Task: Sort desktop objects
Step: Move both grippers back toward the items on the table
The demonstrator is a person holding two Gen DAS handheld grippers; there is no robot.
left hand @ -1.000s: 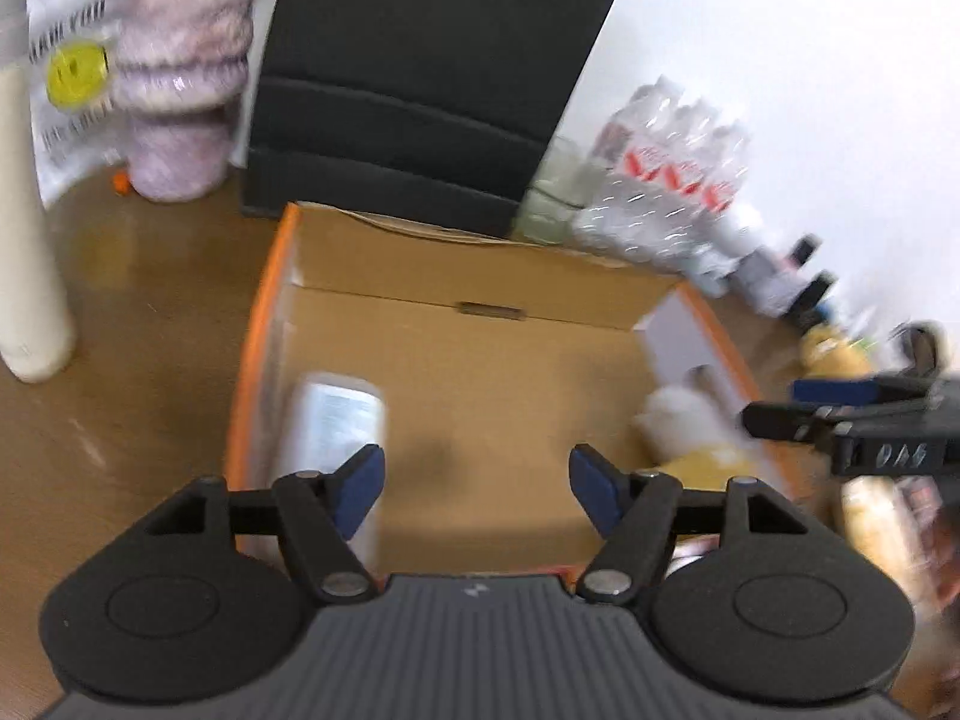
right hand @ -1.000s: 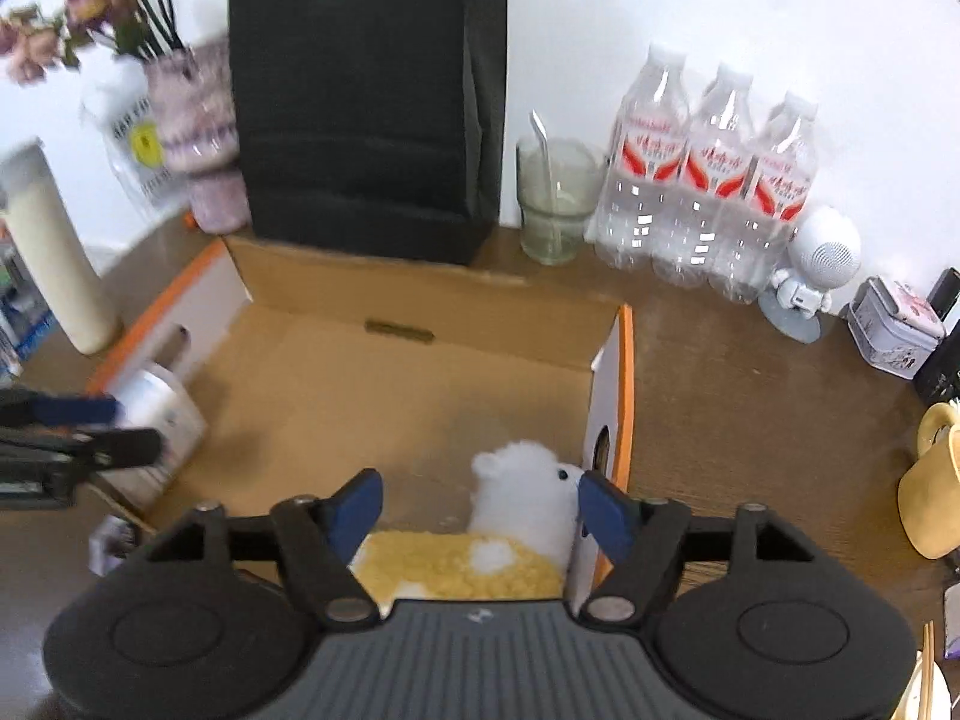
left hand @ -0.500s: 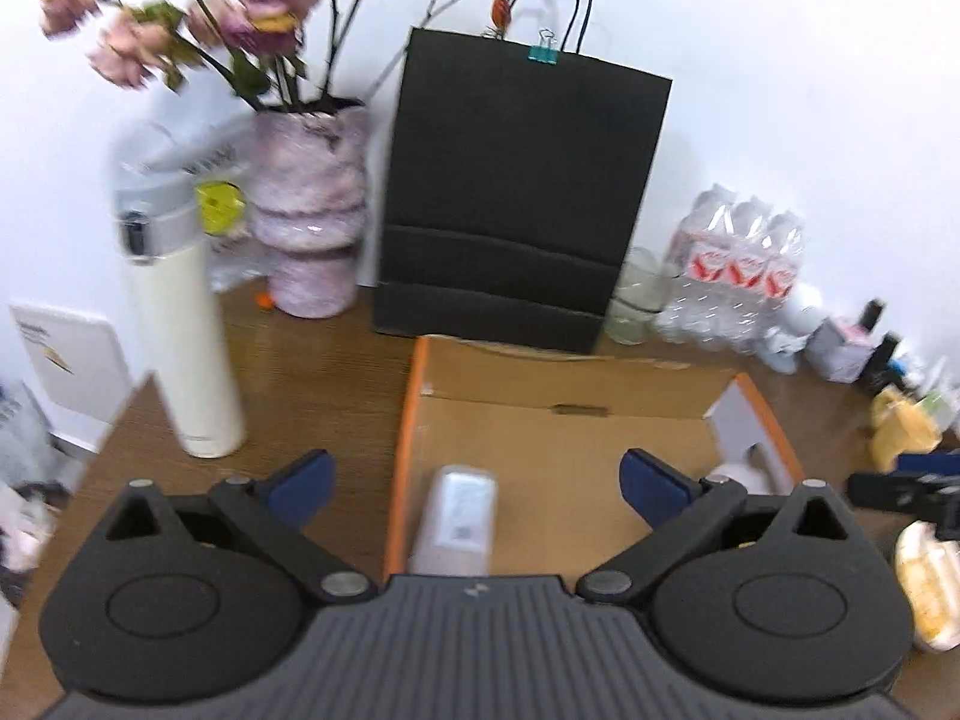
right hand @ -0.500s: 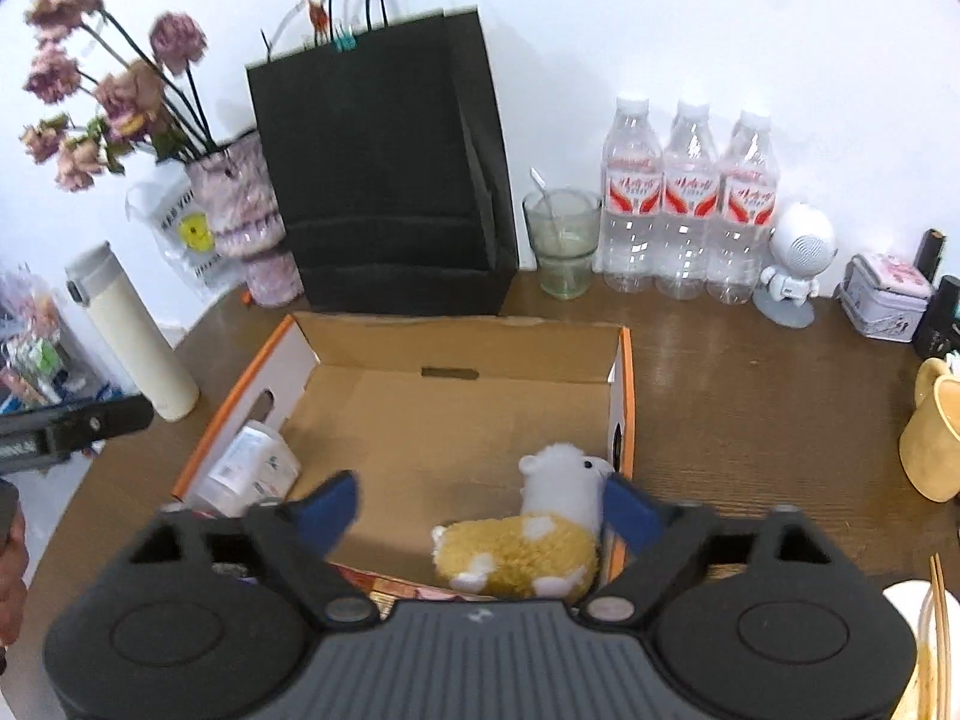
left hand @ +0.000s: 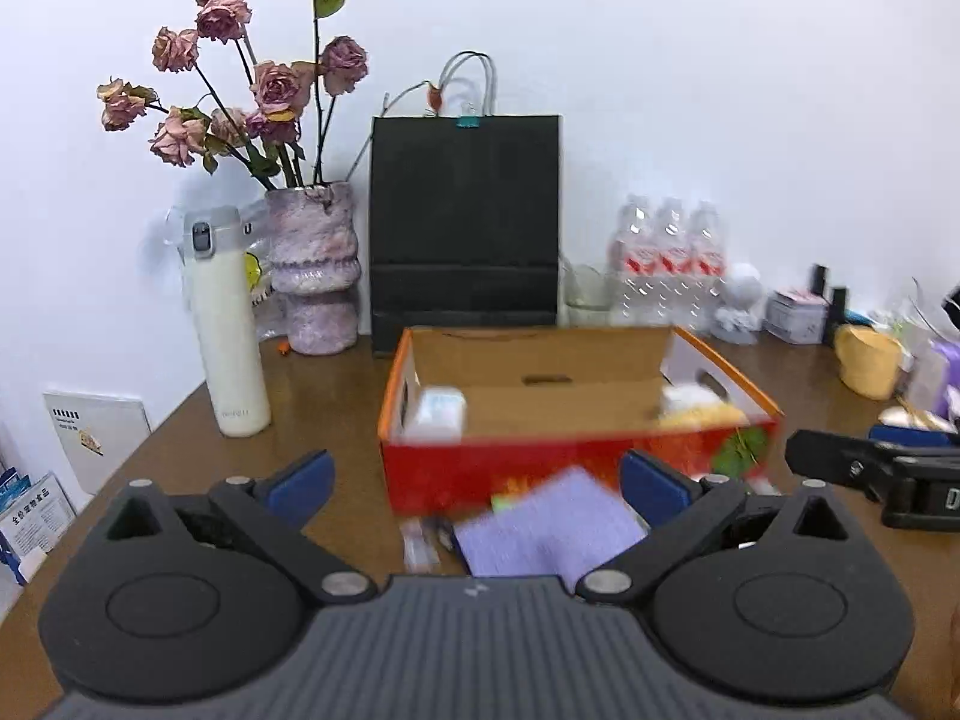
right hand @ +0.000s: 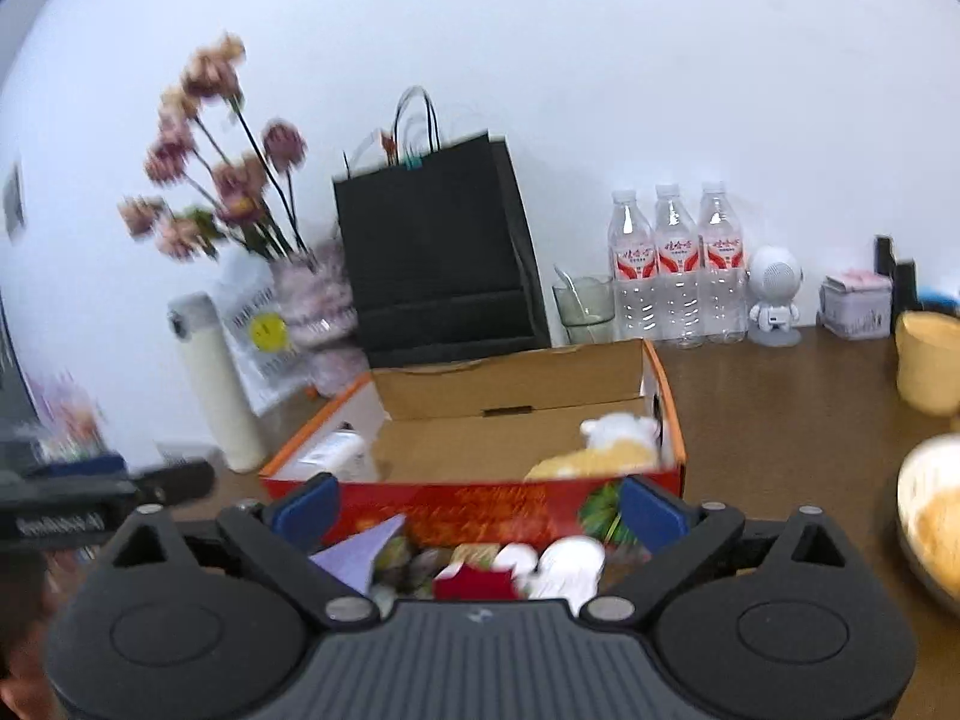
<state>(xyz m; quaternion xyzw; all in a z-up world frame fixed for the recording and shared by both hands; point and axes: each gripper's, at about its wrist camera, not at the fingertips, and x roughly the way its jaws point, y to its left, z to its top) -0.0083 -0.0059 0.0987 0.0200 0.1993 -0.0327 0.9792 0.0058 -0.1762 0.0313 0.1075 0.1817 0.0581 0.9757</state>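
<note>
An open cardboard box [left hand: 576, 468] with a red front and orange rims stands mid-desk, also in the right wrist view [right hand: 480, 501]. Inside lie a white container [left hand: 438, 414] at the left and a yellow-white plush toy [right hand: 606, 450] at the right. In front of the box lie a purple cloth [left hand: 552, 531] and several small packets [right hand: 510, 567]. My left gripper [left hand: 474, 489] is open and empty, pulled back above the cloth. My right gripper [right hand: 477, 507] is open and empty, above the packets.
A black paper bag [left hand: 465, 234], a vase of dried roses [left hand: 312, 276], a white thermos [left hand: 225, 330], three water bottles [right hand: 678, 264], a glass [right hand: 585, 309] and a robot figure [right hand: 774, 294] line the back. A yellow mug [left hand: 867, 360] and a bowl [right hand: 933, 516] sit right.
Both grippers have pulled back and up away from the box, and both jaws have opened wider. The container and the plush toy stay in the box.
</note>
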